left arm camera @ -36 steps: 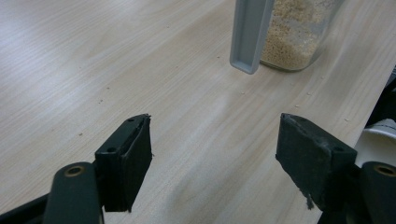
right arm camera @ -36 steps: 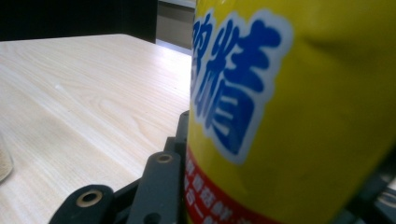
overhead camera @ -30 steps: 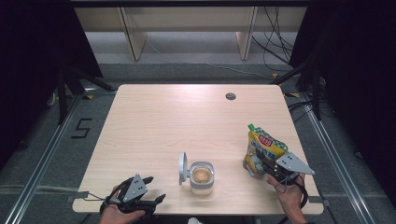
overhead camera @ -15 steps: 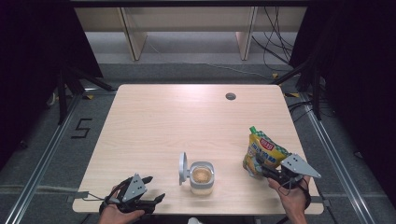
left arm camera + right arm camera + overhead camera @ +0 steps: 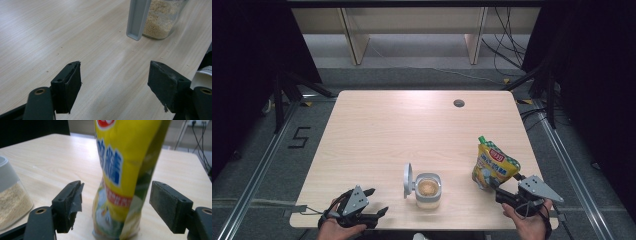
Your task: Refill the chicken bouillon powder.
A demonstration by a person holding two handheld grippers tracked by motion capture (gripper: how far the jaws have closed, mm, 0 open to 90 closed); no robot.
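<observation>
The yellow pouch (image 5: 494, 165) stands upright near the table's (image 5: 402, 125) right front edge, set down beside the open jar (image 5: 428, 189). The right gripper (image 5: 504, 196) has just been opening, the pouch between its wide jaws but unpressed. The left gripper (image 5: 374, 212) rests gaping and empty; the jar's lid (image 5: 407, 181) is still up.

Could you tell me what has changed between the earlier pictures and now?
The right gripper has let go of the yellow pouch: its jaws have just been opening and it drew back toward the table's near edge, leaving the pouch standing between them, untouched. The left gripper, the open jar and its raised lid stayed as they were.
</observation>
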